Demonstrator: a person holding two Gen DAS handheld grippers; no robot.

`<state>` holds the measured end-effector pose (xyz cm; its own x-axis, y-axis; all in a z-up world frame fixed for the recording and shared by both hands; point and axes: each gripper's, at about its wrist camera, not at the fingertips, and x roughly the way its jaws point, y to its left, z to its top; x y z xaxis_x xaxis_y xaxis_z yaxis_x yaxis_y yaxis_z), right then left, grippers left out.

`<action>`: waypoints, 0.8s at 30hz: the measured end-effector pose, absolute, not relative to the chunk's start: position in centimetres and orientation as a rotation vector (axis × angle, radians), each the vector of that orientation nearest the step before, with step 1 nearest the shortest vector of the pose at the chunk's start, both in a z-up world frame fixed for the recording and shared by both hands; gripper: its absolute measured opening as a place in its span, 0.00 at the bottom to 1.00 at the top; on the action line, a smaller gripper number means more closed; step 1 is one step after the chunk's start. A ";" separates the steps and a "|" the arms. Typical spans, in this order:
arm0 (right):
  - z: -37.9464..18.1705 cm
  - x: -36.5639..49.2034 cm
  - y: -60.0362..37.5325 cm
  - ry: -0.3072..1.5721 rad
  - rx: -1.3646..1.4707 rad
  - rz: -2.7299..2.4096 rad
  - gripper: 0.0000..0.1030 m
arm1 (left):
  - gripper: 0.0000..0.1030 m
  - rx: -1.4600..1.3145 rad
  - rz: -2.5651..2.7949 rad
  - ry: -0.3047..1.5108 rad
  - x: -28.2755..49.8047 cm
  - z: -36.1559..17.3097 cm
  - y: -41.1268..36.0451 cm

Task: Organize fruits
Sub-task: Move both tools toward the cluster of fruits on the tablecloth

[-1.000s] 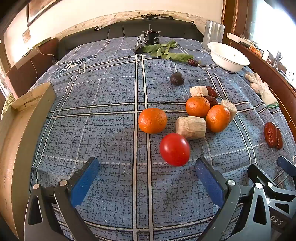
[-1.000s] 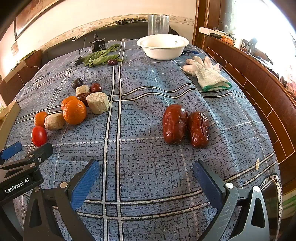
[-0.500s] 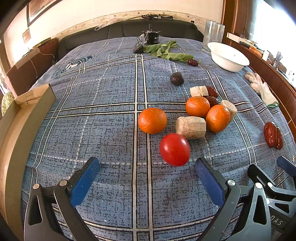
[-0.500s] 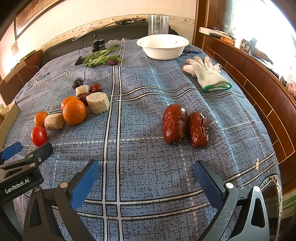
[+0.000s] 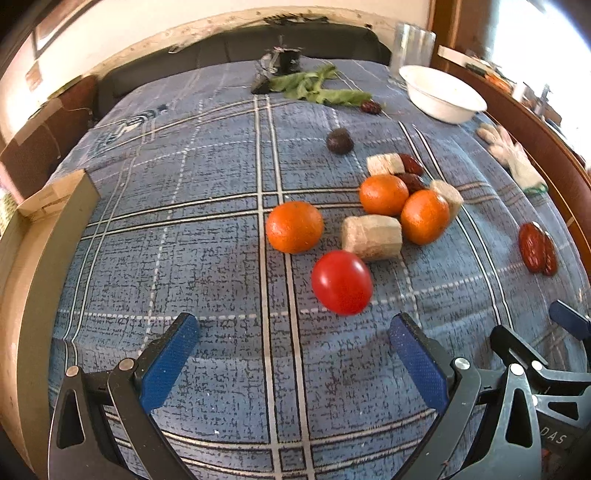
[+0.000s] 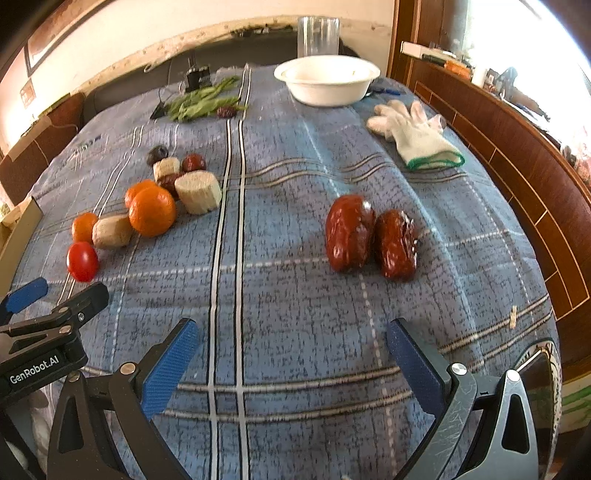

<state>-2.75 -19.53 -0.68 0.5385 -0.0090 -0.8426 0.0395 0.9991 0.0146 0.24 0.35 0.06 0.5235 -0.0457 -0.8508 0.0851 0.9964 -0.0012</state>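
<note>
On the blue plaid cloth lie a red tomato, three oranges, the nearest, beige cut stalk pieces, a dark round fruit and small red dates. Two large red dates lie side by side in the right wrist view. A white bowl stands at the far side. My left gripper is open and empty, just short of the tomato. My right gripper is open and empty, short of the two dates. The tomato also shows in the right wrist view.
Green leaves and a small black device lie at the far end. A white work glove lies right of the bowl, a clear glass behind it. A cardboard box edge stands at the left. Wooden panelling runs along the right.
Both views have shifted slightly; the left gripper has tilted and crept a little toward the tomato. The fruits have not moved and both grippers stay open.
</note>
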 end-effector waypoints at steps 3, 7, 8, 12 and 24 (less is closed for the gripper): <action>-0.7 -3.6 -19.3 0.993 0.028 -0.025 1.00 | 0.97 -0.021 -0.111 1.022 -0.8 0.6 1.0; -0.4 -3.6 -19.2 1.013 0.035 -0.039 1.00 | 0.93 -0.104 -0.110 0.934 -3.5 3.3 3.2; -0.3 -3.5 -19.2 1.029 0.041 -0.040 1.00 | 0.93 -0.103 -0.097 0.897 -4.3 4.1 3.8; 2.0 -4.9 -18.8 0.958 0.107 -0.009 1.00 | 0.93 -0.084 -0.038 0.749 -7.4 7.5 6.0; 10.0 -12.8 -15.1 0.437 0.076 -0.083 1.00 | 0.94 -0.048 0.068 0.524 -12.9 12.3 8.6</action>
